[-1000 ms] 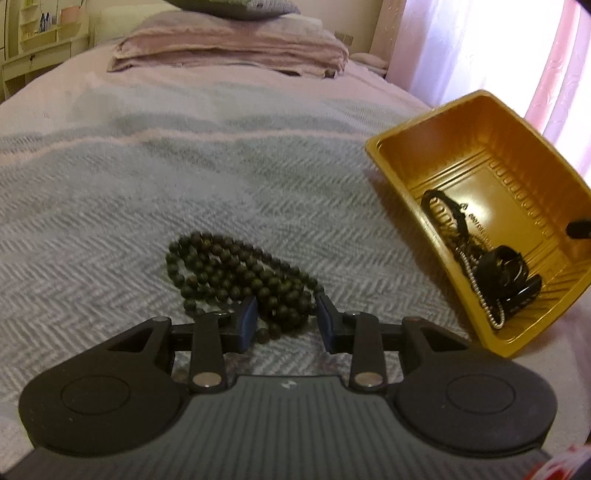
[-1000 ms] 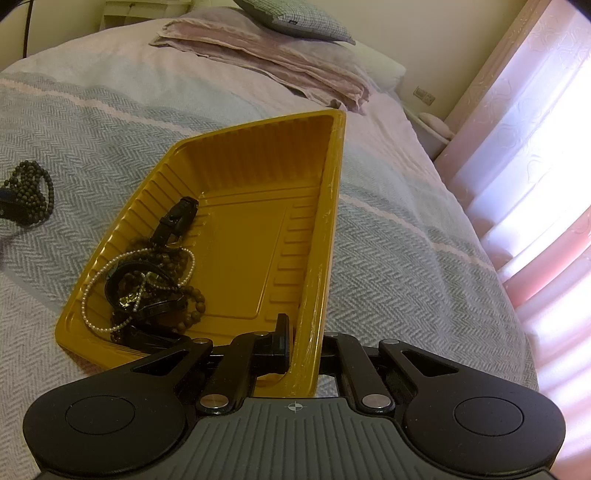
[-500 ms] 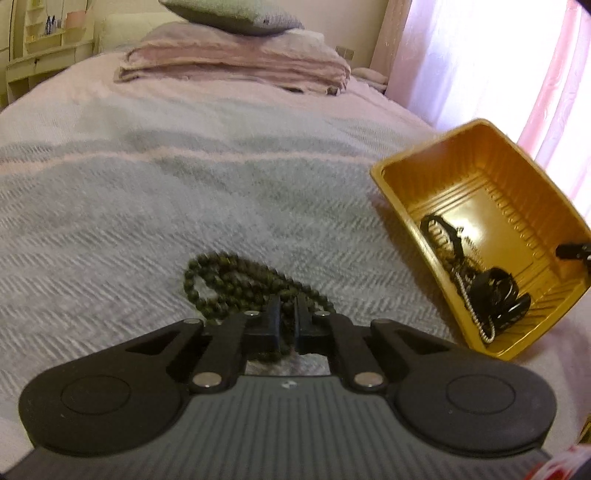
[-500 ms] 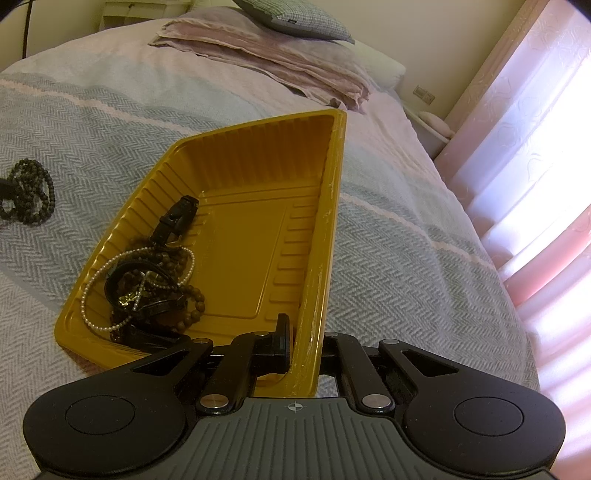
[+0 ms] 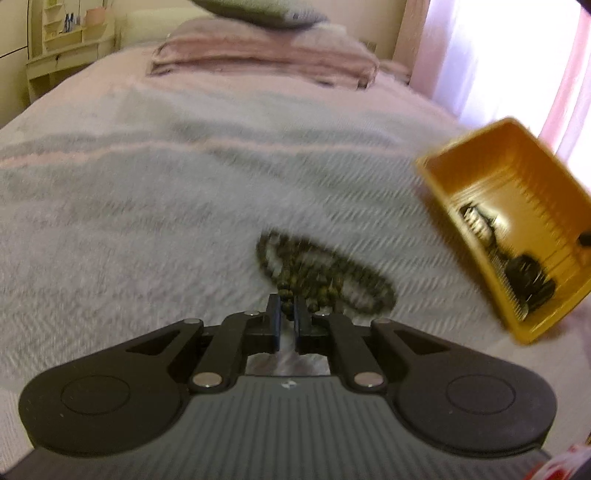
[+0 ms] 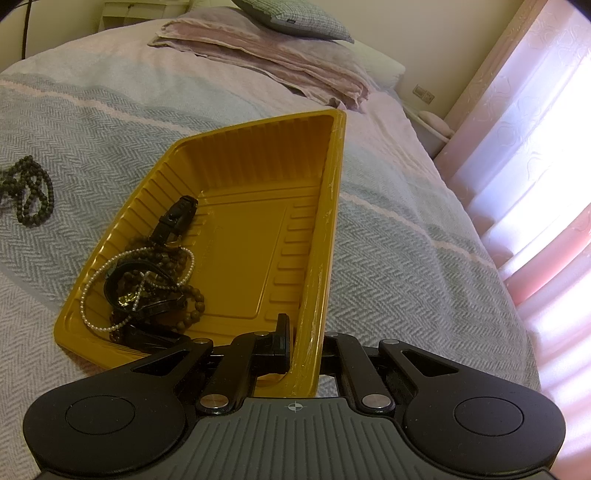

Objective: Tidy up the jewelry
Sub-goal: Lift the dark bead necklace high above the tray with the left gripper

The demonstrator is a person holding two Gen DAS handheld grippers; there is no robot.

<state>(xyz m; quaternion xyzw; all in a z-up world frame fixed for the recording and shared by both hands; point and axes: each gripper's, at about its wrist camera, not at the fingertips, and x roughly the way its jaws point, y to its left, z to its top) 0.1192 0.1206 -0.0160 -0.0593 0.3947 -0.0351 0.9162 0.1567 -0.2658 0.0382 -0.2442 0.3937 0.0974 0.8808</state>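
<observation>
My left gripper (image 5: 287,314) is shut on a dark green bead necklace (image 5: 325,275), whose loops hang blurred just above the grey bedspread; the necklace also shows at the left edge of the right wrist view (image 6: 31,195). My right gripper (image 6: 303,332) is shut on the near rim of a yellow plastic tray (image 6: 325,236) and holds it tilted. The tray (image 5: 513,177) holds a pearl string (image 6: 96,291), brown beads (image 6: 192,314) and a black strap (image 6: 177,218), heaped at its low left end.
The bed (image 6: 388,258) has a grey herringbone blanket. Folded pink bedding (image 6: 280,62) and a grey pillow (image 6: 295,18) lie at the headboard end. Pink curtains (image 6: 535,147) hang on the right. A cream shelf unit (image 5: 66,40) stands at the far left.
My left gripper closed on the green bead necklace and has begun lifting it, leaving the view blurred. The right gripper and tray have stayed still.
</observation>
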